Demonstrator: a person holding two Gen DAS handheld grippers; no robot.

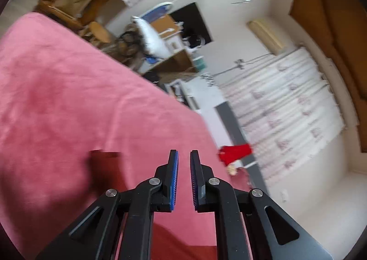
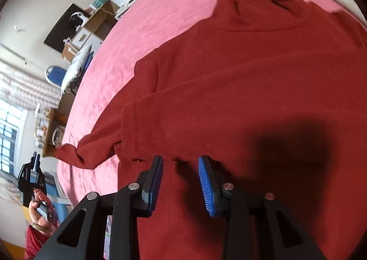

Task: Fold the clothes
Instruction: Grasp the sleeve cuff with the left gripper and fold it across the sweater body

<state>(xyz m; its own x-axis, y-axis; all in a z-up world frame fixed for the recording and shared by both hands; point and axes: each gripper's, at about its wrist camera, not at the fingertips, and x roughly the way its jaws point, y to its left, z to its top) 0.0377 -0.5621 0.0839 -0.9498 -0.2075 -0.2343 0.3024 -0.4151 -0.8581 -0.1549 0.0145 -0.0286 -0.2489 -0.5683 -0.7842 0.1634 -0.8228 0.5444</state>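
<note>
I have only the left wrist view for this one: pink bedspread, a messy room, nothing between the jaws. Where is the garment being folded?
Observer: A dark red sweater lies spread on the pink bedspread, directly under the right gripper.
Operator: Has the right gripper got hold of it?
Observer: It doesn't look so. Its jaws stand apart over the fabric, and no fold shows pinched between them.
Operator: Are the sleeves folded in yet?
Observer: At least one is not. That sleeve lies stretched out sideways toward the edge of the bed.
</note>
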